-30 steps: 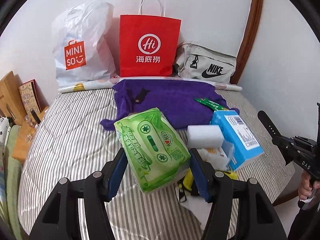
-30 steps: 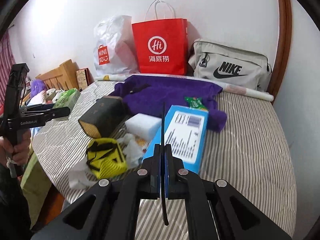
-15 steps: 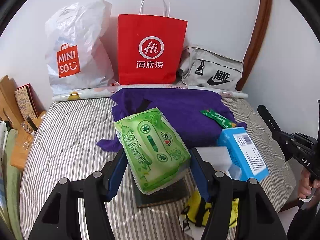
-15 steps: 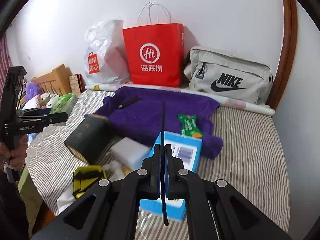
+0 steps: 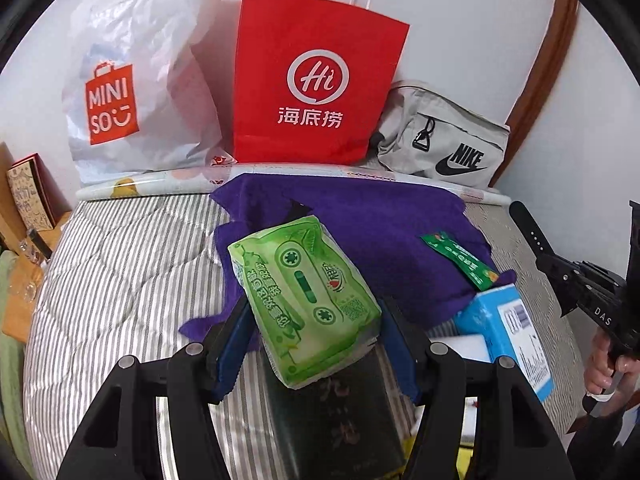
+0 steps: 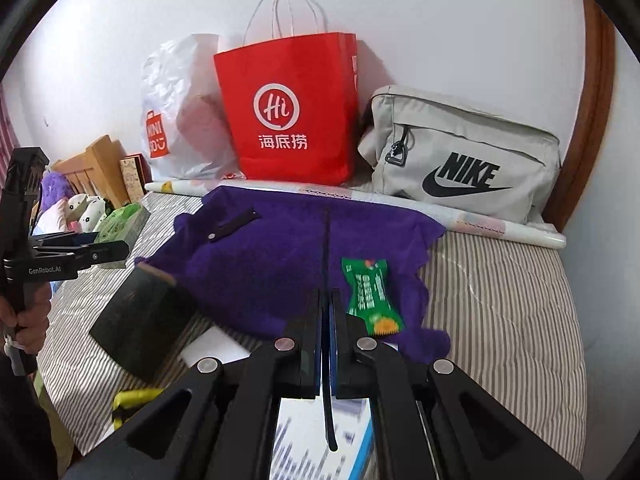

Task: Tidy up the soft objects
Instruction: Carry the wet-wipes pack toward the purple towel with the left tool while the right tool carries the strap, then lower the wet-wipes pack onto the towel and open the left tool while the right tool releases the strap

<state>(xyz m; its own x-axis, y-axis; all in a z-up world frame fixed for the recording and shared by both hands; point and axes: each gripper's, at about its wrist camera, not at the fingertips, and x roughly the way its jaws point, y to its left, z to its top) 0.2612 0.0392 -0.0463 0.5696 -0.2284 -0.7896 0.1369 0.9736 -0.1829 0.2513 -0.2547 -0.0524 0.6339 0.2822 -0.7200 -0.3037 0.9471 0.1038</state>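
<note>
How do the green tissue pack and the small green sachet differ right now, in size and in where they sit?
The green tissue pack is clamped between the left gripper fingers, off the bed; the small green sachet lies loose on the purple towel.
The pack is thick, puffy and light green with a cassette print; the sachet is thin, flat, darker green and far smaller.
Both are green wrapped packets.
</note>
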